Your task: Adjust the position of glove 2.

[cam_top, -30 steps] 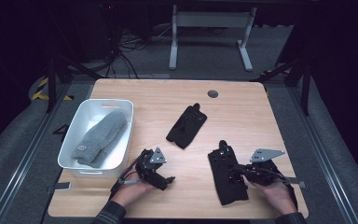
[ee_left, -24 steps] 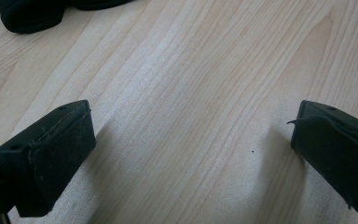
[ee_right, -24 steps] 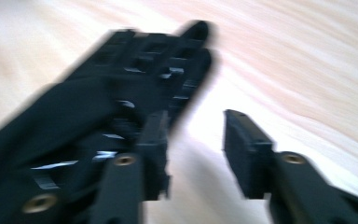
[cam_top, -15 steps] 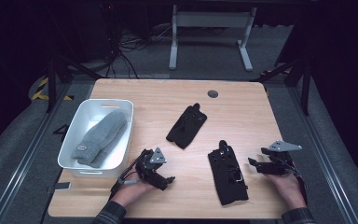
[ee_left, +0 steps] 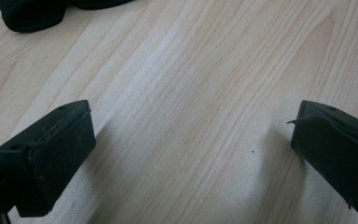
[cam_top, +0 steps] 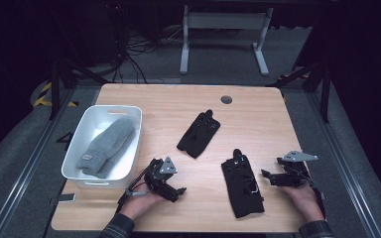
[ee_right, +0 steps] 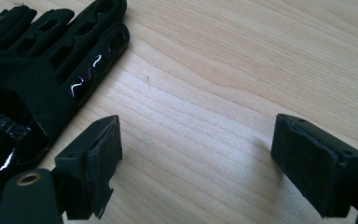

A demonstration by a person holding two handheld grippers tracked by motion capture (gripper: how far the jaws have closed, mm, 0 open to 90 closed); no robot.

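In the high view, a light wooden table [cam_top: 258, 114] carries two black gloves and a white bin; the nearer black glove [cam_top: 242, 187] lies flat near the front edge, fingers pointing away from the person, and the farther black glove [cam_top: 198, 133] lies at a slant near the table's middle, well apart from the first; the white bin [cam_top: 82, 134] stands at the left side with a grey knitted mitten [cam_top: 106, 147] lying inside it; the left gripper [cam_top: 178, 192] rests low on the table just right of the bin's front corner, held by a hand [cam_top: 138, 207], its jaws apart with nothing between them; the right gripper [cam_top: 267, 175] sits just right of the nearer black glove, held by a hand [cam_top: 303, 199], jaws pointing toward the glove's edge and spread, gripping nothing; a small dark round cap [cam_top: 226, 99] sits in the table near its far edge.

In the left gripper view, the two black jaws stand wide over bare wood grain, empty; a dark edge of a black glove [ee_left: 32, 13] shows at the top left corner, well apart from the jaws.

In the right gripper view, the jaws are wide and empty; the nearer black glove [ee_right: 37, 65] lies at the left, its perforated fingers stretched up the frame, glossy marks on it; the left jaw is close beside the glove's edge, though whether it touches I cannot tell; bare wood lies between the jaws.
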